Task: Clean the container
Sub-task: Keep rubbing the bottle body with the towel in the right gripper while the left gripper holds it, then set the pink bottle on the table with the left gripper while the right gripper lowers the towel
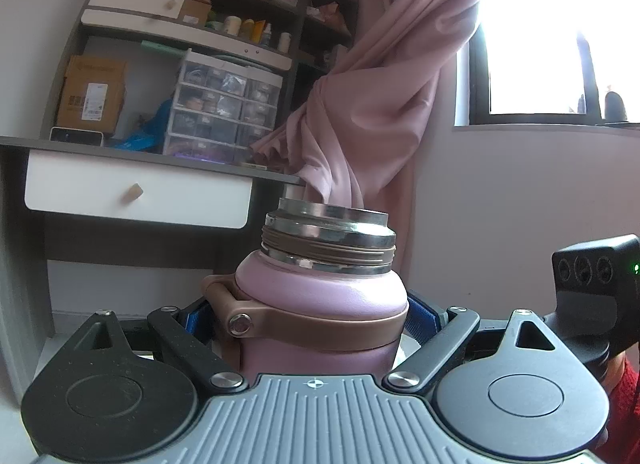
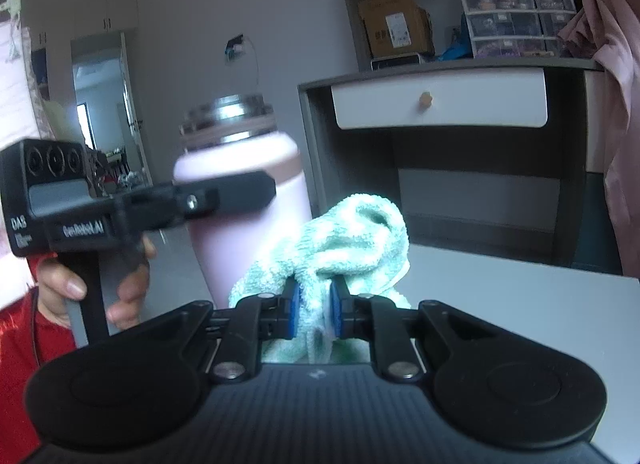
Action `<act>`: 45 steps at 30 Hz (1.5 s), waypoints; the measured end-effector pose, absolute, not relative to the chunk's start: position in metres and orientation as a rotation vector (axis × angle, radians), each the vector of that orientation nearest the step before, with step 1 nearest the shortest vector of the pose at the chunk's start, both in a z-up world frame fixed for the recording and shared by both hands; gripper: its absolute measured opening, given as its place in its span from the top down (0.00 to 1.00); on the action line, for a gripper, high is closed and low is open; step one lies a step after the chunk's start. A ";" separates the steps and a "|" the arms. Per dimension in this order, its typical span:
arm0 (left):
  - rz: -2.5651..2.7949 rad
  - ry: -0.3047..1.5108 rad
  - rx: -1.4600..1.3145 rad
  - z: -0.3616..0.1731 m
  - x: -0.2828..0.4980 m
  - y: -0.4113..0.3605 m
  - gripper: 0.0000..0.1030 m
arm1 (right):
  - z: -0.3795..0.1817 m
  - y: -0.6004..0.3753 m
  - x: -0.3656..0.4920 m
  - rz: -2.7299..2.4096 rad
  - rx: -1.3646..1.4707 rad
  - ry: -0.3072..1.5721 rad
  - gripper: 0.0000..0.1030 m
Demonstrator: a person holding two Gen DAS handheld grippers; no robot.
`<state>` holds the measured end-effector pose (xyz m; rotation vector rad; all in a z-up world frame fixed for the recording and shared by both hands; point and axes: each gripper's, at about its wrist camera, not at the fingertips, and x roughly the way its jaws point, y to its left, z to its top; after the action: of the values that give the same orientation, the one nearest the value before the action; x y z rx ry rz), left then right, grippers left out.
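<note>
One pink bottle [image 2: 244, 200] and one green towel [image 2: 352, 240] are in view. Two grippers show: the left gripper [image 1: 316, 320] and the right gripper [image 2: 313, 306].

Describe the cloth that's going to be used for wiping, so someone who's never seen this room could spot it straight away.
Start at the white table in front of the grey desk with the white drawer. Above its near edge, the right gripper pinches a bunched mint-green terry towel between blue pads, just right of the lidless pink steel bottle clamped in the left gripper. It is the only soft, fluffy green thing there.
</note>
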<state>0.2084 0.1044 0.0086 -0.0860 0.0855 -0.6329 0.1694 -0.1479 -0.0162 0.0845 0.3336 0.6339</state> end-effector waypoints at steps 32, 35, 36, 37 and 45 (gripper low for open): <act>-0.434 0.120 -0.104 0.027 0.166 0.094 0.10 | -0.033 -0.147 0.106 0.570 0.119 0.405 0.84; -0.318 0.104 -0.084 0.030 0.152 0.087 0.00 | -0.033 -0.146 0.092 0.561 0.104 0.403 0.84; -0.296 0.102 -0.068 0.031 0.147 0.084 0.00 | -0.031 -0.147 0.089 0.559 0.105 0.404 0.84; -0.278 0.098 -0.055 0.032 0.141 0.082 0.00 | -0.031 -0.148 0.087 0.558 0.105 0.405 0.84; -0.212 0.072 -0.099 0.037 0.086 0.071 0.00 | -0.028 -0.154 0.067 0.552 0.098 0.395 0.84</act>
<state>0.0855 0.0715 0.0373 -0.0992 0.0718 -0.2118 0.0666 -0.1538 -0.0277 0.0980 0.3953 0.5519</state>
